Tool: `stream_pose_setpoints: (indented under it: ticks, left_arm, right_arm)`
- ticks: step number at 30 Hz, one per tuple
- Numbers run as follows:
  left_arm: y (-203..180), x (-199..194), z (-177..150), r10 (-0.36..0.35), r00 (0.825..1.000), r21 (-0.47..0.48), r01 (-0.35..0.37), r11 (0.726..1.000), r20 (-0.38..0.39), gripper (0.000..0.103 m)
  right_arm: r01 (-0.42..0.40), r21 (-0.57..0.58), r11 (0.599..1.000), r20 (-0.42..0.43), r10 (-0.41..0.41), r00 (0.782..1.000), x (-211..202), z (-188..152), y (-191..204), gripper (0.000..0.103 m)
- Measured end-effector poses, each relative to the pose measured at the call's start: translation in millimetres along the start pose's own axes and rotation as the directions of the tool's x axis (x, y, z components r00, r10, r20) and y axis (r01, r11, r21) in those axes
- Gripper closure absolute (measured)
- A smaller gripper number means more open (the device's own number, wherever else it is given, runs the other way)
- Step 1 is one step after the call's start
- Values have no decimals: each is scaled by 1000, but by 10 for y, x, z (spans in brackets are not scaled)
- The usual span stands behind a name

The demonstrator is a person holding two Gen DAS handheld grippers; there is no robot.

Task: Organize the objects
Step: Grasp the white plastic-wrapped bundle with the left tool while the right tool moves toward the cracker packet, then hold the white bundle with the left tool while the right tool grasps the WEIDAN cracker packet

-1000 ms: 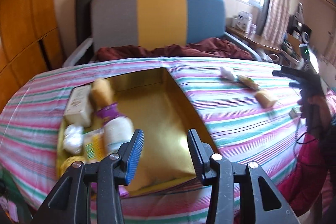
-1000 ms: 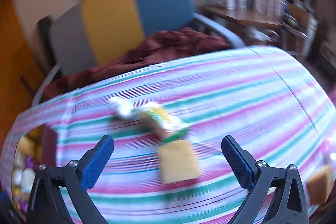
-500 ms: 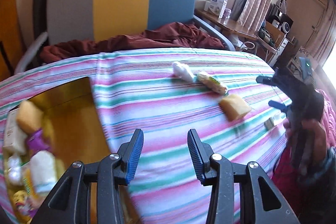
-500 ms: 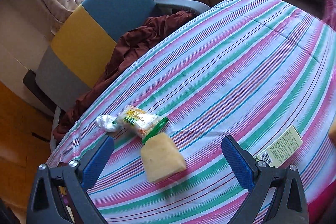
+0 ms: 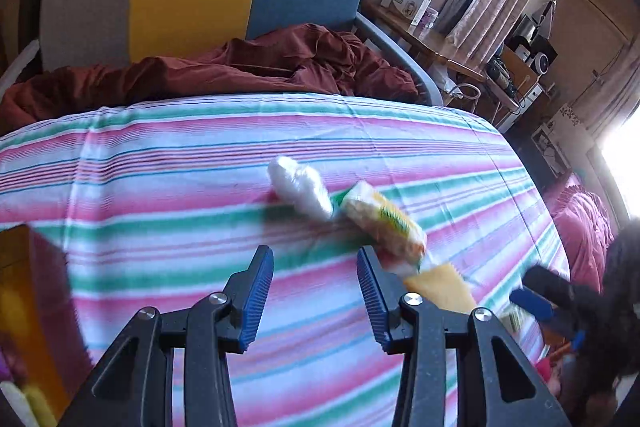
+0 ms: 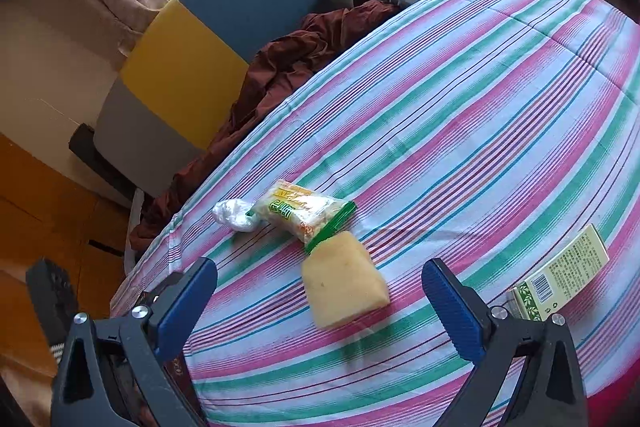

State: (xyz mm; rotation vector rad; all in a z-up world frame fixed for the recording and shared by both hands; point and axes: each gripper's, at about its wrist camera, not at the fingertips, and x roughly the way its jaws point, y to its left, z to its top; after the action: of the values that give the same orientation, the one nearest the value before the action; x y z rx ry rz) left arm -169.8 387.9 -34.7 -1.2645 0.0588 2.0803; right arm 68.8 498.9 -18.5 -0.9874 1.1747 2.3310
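Beside the gold box, blurred items inside, both grippers' fingers hold nothing

left gripper swung from gold box toward snack packet, box seemingly near frame edge

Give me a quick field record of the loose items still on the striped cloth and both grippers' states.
surface: striped cloth
white wrapped bundle: touches end of snack packet
green-edged snack packet: lying flat, between bundle and block
yellow block: between right gripper's fingers in view, not touched
green printed box: apart, near cloth edge
left gripper: open, empty
right gripper: open wide, empty
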Motion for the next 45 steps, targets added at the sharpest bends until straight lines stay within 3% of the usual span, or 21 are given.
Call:
stream_pose_setpoints:
  ticks: [11, 13, 14, 18, 26, 35, 39, 45]
  left_arm:
    - [216, 769, 422, 5, 999, -165, -11, 986, -37, 52]
    - [207, 907, 418, 18, 998, -155, -26, 988, -55, 55]
    - [192, 971, 397, 11, 997, -144, -21, 989, -73, 61]
    - [131, 868, 264, 12, 999, -81, -15, 997, -32, 67]
    - [226, 357, -387, 68, 997, -10, -68, 998, -36, 67]
    - [-55, -234, -1335, 49, 997, 104, -43, 994, -55, 67]
    - [-170, -447, -1694, 8, 999, 139, -1, 990, -49, 67]
    - [-146, -528, -1820, -22, 999, 148, 28, 989, -43, 67]
  right_arm:
    - [-49, -6, 999, -59, 49, 997, 106, -40, 41, 0]
    - [-47, -9, 999, -66, 46, 997, 129, -41, 48, 0]
    - [-46, -10, 999, -69, 45, 997, 139, -42, 48, 0]
    - [-32, -20, 999, -64, 31, 997, 149, -42, 53, 0]
    - [-9, -44, 999, -80, 6, 997, 190, -37, 77, 0]
    - [33, -88, 996, -112, -43, 993, 246, -86, 108, 0]
    - [52, -128, 990, -109, -67, 992, 270, -108, 158, 0]
    - [70, -209, 975, -148, -102, 984, 399, -164, 280, 0]
